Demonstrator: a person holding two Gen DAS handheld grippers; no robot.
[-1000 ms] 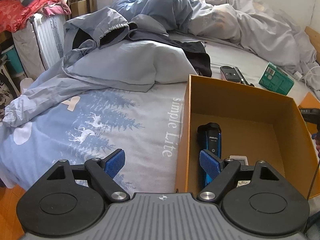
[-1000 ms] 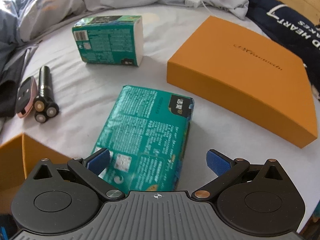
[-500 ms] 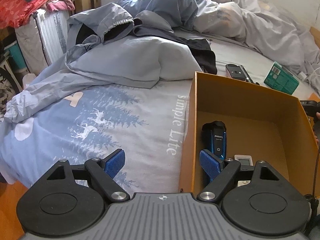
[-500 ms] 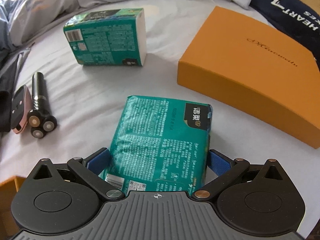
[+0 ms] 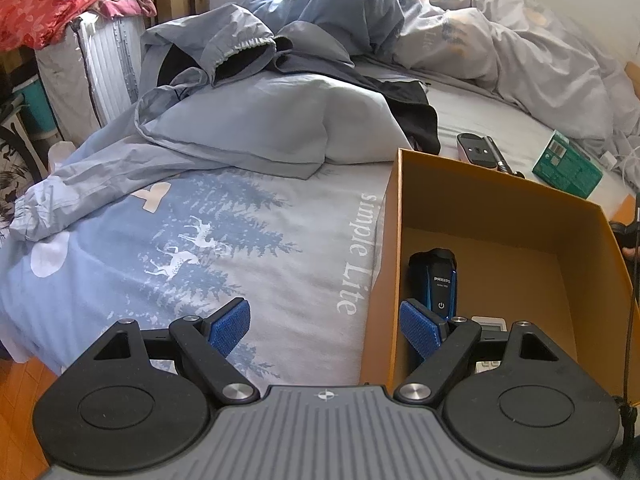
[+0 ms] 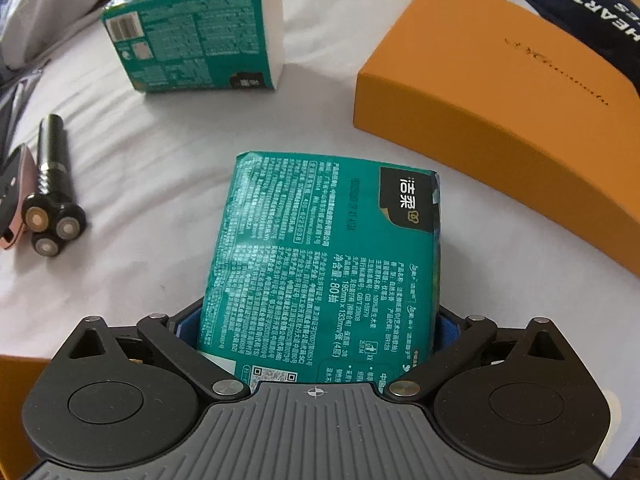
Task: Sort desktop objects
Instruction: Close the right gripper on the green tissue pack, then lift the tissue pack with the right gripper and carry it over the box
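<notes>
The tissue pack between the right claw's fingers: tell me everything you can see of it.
The tissue pack is a soft teal plastic-wrapped block, printed with dense white text, a black brand patch at its far corner and QR codes at the near end. It lies flat on the white sheet, long axis pointing away from the right claw, whose blue pads press its two near sides. Nothing else touches it.

My right gripper [image 6: 318,326] has its jaws against both sides of a green tissue pack [image 6: 324,268] lying on the white sheet [image 6: 160,168]. A second tissue pack [image 6: 196,32] stands farther off. An orange box lid [image 6: 500,92] lies to the right. A three-head shaver [image 6: 52,200] lies to the left, beside a pink case [image 6: 12,196].
</notes>
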